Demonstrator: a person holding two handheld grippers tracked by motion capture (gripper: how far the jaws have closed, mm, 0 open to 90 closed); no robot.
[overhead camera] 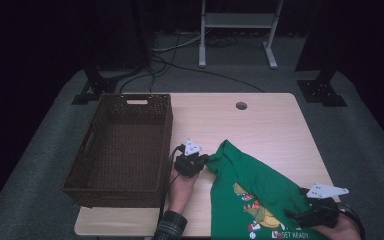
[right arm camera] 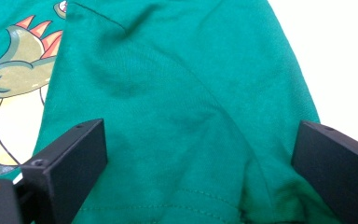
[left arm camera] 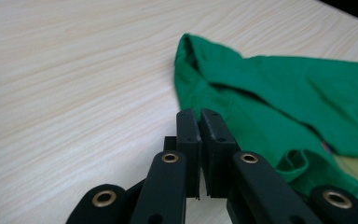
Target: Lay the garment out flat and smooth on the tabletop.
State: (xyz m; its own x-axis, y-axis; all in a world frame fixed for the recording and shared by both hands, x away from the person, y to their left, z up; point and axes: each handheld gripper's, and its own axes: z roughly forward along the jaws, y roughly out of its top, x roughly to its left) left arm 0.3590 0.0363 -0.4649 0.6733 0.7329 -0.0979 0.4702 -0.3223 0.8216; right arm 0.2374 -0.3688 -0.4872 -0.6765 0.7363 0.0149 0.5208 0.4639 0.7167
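Jaws of the left gripper (left arm camera: 199, 116) were pressed together beside the green dinosaur T-shirt (overhead camera: 250, 185) on the pale wooden table (overhead camera: 260, 125); the right gripper (right arm camera: 200, 154) had its jaws wide apart over it.

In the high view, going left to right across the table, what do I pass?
Wicker basket → left gripper → green T-shirt → right gripper.
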